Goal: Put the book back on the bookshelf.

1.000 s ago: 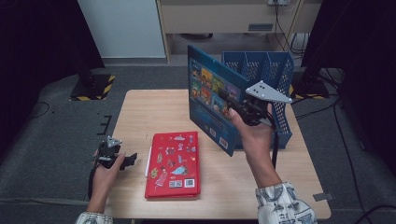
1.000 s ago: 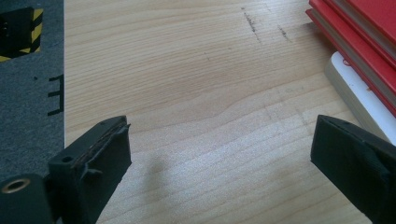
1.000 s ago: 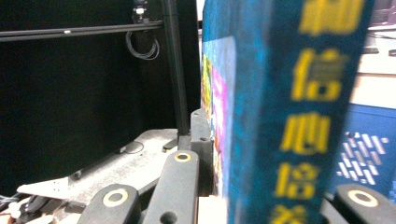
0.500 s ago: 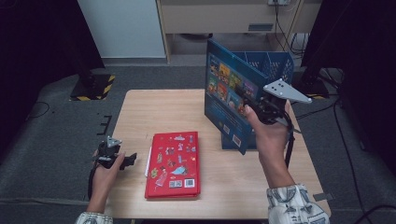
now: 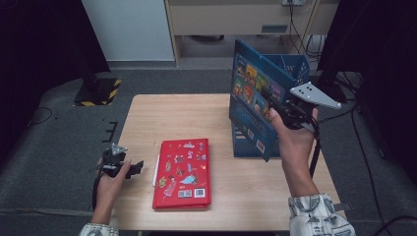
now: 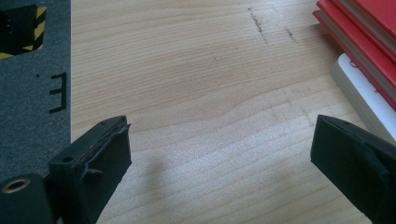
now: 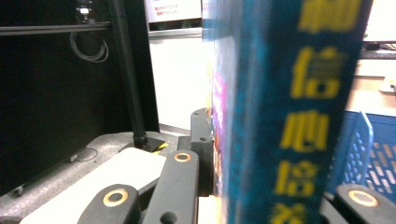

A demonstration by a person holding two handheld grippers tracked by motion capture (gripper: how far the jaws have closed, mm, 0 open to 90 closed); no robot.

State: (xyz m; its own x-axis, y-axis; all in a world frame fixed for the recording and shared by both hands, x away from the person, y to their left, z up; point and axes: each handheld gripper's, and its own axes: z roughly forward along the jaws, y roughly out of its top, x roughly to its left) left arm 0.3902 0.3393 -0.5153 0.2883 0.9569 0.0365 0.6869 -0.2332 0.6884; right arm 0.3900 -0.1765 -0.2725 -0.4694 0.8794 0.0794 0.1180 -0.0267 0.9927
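High view is showing the right gripper (image 5: 290, 114) clamping the blue book (image 5: 253, 98) upright above the table (image 5: 162, 118), carrying it toward the blue file rack (image 5: 295, 66); next, I judge, comes lining it up with a slot. Left gripper (image 5: 129, 166) is resting with jaws spread beside the red book (image 5: 184, 172)

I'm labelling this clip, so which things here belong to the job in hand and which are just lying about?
In the job:
- blue book, clamped upright in the right tool
- blue rack behind it

Lying about:
- red book, flat on the table
- left tool, open beside it
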